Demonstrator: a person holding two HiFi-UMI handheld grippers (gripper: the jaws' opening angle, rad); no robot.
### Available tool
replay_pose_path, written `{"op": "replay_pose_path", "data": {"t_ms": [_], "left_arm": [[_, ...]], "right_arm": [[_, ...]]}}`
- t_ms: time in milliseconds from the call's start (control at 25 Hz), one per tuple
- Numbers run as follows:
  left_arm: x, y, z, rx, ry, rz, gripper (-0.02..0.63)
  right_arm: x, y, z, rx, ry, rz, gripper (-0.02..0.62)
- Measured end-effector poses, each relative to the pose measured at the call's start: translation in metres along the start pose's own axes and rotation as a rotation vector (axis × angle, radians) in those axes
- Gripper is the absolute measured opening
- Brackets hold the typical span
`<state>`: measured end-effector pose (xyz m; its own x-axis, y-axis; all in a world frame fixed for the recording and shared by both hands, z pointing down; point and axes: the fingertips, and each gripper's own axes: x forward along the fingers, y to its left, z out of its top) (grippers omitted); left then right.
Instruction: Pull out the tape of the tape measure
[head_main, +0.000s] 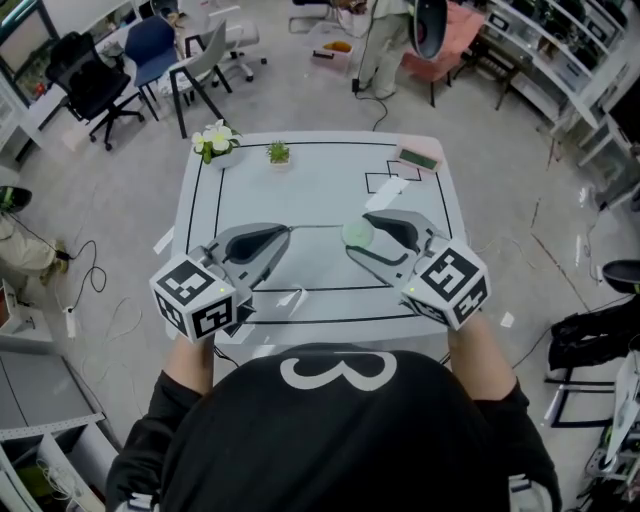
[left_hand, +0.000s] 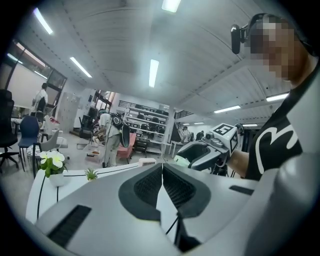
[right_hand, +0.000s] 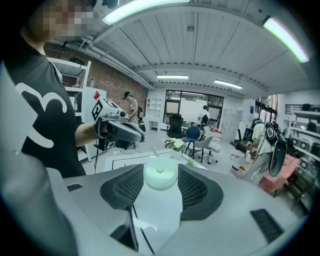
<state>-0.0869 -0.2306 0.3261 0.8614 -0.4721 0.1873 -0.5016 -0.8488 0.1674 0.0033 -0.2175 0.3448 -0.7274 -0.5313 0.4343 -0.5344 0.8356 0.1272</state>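
My right gripper (head_main: 356, 236) is shut on a round pale green tape measure (head_main: 357, 233), which sits between its two jaws in the right gripper view (right_hand: 160, 174). A thin strip of tape (head_main: 320, 227) runs from the case leftward to the tip of my left gripper (head_main: 288, 232). The left jaws are pressed together on the tape's end, as the left gripper view shows (left_hand: 162, 167). Both grippers hover above the white table (head_main: 300, 190), facing each other a short way apart. In the right gripper view the tape (right_hand: 151, 149) slants up to the left gripper (right_hand: 120, 131).
At the table's far edge stand a white flower pot (head_main: 215, 142), a small green plant (head_main: 278, 152) and a green-pink block (head_main: 418, 157). Black lines mark the tabletop. Office chairs (head_main: 150, 55) and a standing person (head_main: 385, 40) are beyond the table.
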Motion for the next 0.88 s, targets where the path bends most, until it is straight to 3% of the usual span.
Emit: {"op": "replay_pose_path", "data": {"t_ms": [240, 440, 880], "left_arm": [[-0.017, 0.02, -0.01, -0.033, 0.002, 0.082, 0.008], [-0.031, 0.035, -0.015, 0.004, 0.017, 0.187, 0.008], [-0.058, 0.059, -0.024, 0.059, 0.045, 0.312, 0.008]], "right_arm": [[0.001, -0.005, -0.008, -0.001, 0.03, -0.035, 0.224], [0.001, -0.006, -0.008, 0.002, 0.037, -0.046, 0.224], [0.003, -0.008, -0.019, 0.029, 0.05, -0.057, 0.224]]}}
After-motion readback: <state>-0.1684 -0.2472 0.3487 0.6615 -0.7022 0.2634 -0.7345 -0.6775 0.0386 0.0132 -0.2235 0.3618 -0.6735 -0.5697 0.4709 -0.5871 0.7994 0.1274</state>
